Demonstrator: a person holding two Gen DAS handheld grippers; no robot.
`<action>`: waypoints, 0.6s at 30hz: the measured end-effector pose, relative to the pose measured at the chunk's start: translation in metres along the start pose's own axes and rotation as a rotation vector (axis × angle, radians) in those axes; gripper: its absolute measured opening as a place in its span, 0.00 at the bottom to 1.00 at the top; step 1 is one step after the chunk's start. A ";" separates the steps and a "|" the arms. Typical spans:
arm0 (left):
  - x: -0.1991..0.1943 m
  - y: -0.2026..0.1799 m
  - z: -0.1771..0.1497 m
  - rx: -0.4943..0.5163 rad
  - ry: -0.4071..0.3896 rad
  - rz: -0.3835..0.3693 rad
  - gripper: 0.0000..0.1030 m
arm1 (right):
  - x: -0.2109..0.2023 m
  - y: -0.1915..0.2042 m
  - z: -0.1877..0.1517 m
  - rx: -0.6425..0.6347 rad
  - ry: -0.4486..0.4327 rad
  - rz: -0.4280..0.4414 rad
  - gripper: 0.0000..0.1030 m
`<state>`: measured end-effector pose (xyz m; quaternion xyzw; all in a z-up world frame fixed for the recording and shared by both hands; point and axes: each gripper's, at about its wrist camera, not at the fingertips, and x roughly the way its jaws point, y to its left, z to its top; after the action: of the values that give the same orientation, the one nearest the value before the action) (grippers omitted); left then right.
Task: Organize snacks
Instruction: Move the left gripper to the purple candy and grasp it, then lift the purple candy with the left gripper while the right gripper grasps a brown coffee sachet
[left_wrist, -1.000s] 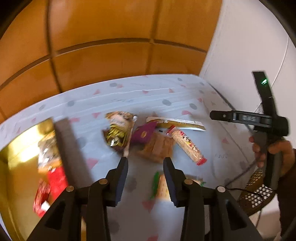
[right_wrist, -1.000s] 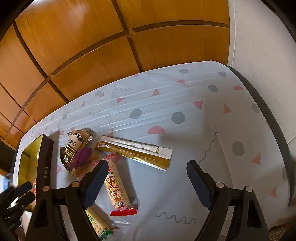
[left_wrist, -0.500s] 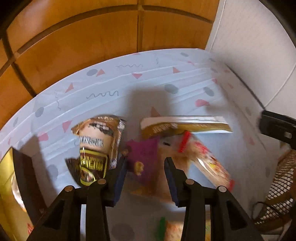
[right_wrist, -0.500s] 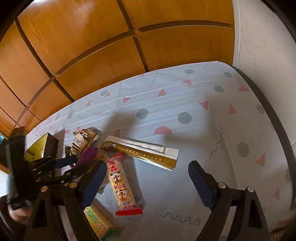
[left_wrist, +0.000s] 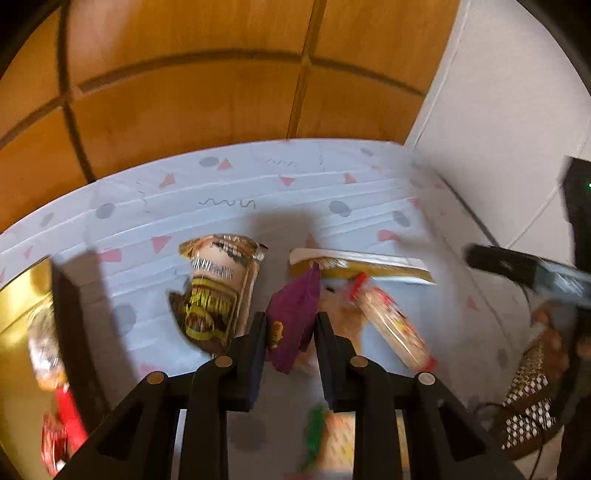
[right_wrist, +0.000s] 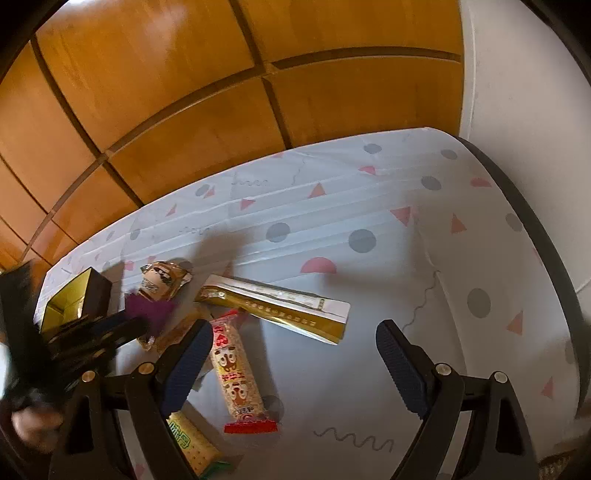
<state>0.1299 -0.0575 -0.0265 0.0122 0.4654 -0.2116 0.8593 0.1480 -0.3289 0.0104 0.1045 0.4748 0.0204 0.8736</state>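
L gripper (left_wrist: 289, 332) has the small purple foil snack packet (left_wrist: 293, 319) between its jaws: jaws narrow, packet fills the gap, looks pinched but blur makes contact hard to confirm. Packet's long axis runs roughly along the fingers, top end pointing away and a bit right. In the R wrist view it seems lifted off the pile, not certain.

Gold-lined dark box (left_wrist: 22, 317) lies to the L of the jaws, so the carry probably goes leftward; L hand is much nearer it than R.

R gripper (right_wrist: 293, 363) is wide open, holds nothing, hovers over the dotted white worktop (right_wrist: 369, 206). Under it: long red-ended biscuit stick pack (right_wrist: 236, 373); long gold-and-white flat pouch (right_wrist: 273, 302) beyond.

Brown-gold wrapped cake pack (left_wrist: 218, 288) sits just L of the purple packet.

Hard to make out: L view is motion-blurred; box contents are smeared; green-edged cracker pack (right_wrist: 192, 448) is cut off by the frame and R finger.
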 end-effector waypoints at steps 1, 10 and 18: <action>-0.007 -0.003 -0.006 0.007 -0.012 0.004 0.25 | 0.001 -0.002 0.000 0.006 0.002 -0.007 0.88; -0.044 -0.017 -0.084 0.042 -0.020 0.023 0.25 | 0.008 -0.003 -0.003 -0.003 0.036 -0.036 0.84; -0.041 -0.026 -0.117 0.092 -0.015 0.015 0.25 | 0.024 0.020 -0.008 -0.114 0.111 -0.051 0.52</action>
<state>0.0077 -0.0409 -0.0557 0.0535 0.4488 -0.2263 0.8629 0.1563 -0.3052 -0.0096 0.0410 0.5232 0.0310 0.8507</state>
